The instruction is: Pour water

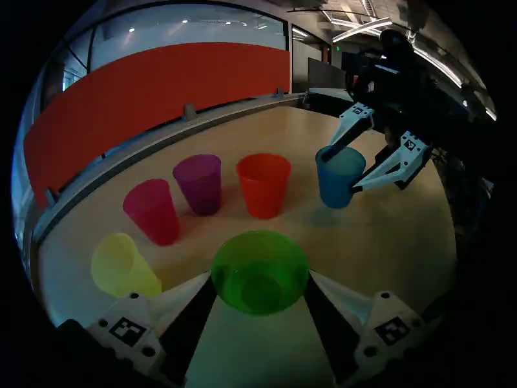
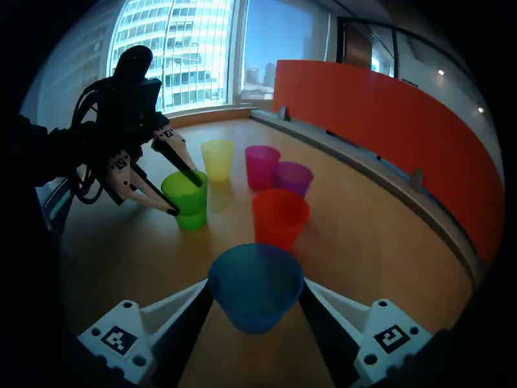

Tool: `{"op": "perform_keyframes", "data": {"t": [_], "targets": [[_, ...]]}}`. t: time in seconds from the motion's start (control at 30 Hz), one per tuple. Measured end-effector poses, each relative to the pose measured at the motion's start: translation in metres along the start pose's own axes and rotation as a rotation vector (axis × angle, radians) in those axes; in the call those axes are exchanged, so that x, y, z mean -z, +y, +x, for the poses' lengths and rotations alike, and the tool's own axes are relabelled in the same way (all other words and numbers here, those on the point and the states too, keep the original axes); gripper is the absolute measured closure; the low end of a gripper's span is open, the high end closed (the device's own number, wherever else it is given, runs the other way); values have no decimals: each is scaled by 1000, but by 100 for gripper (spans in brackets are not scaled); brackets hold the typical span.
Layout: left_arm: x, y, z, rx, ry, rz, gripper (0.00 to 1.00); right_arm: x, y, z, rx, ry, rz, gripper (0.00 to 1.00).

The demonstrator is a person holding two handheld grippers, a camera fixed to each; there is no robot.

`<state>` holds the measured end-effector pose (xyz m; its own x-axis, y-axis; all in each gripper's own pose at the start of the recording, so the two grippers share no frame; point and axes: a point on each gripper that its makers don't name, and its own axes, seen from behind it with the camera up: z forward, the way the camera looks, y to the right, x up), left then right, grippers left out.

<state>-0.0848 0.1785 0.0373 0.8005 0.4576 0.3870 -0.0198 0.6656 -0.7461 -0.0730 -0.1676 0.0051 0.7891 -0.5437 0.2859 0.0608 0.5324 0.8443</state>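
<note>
Pinched by the left gripper (image 1: 260,279), a translucent green plastic cup (image 1: 260,268) is held upright before the orange plastic cup (image 1: 263,184); a blue plastic cup (image 2: 256,291) beside that is clamped by the right gripper (image 2: 256,286). Whether either is filled is hard to tell. Grasping seems done; lifting and tilting one cup is called for next.

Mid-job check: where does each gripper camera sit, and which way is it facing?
Left gripper view: rides the left hand-held gripper, looks along its fingers past the gripped green cup toward the red partition; right hand-held gripper far right.
Right gripper view: rides the right hand-held gripper, looks past its blue cup toward the windows; person's dark arm at left.
Shared: both grippers, both held cups, the orange cup, the table.
</note>
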Motion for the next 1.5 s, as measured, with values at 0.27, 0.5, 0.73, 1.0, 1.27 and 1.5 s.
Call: {"op": "perform_keyframes", "data": {"t": [0.27,0.5,0.73,1.0,1.27,1.5], "targets": [[0,-3,-6,-13,-18,5,13,-5,-1,-2,-11,4,-4,8],[-1,-1,-13,-13,-35,2,13,-8,-4,-5,-22,5,0,8],[3,-4,-21,-7,-53,9,13,-8,-5,-9,-29,5,-7,8],[13,-5,-25,30,-47,22,13,-5,-3,-15,-35,0,-17,8],[23,-4,-31,55,-43,35,13,-3,-6,-16,-47,5,-23,0],[34,-1,-34,77,-26,45,13,3,-6,-17,-49,4,-39,0]]}}
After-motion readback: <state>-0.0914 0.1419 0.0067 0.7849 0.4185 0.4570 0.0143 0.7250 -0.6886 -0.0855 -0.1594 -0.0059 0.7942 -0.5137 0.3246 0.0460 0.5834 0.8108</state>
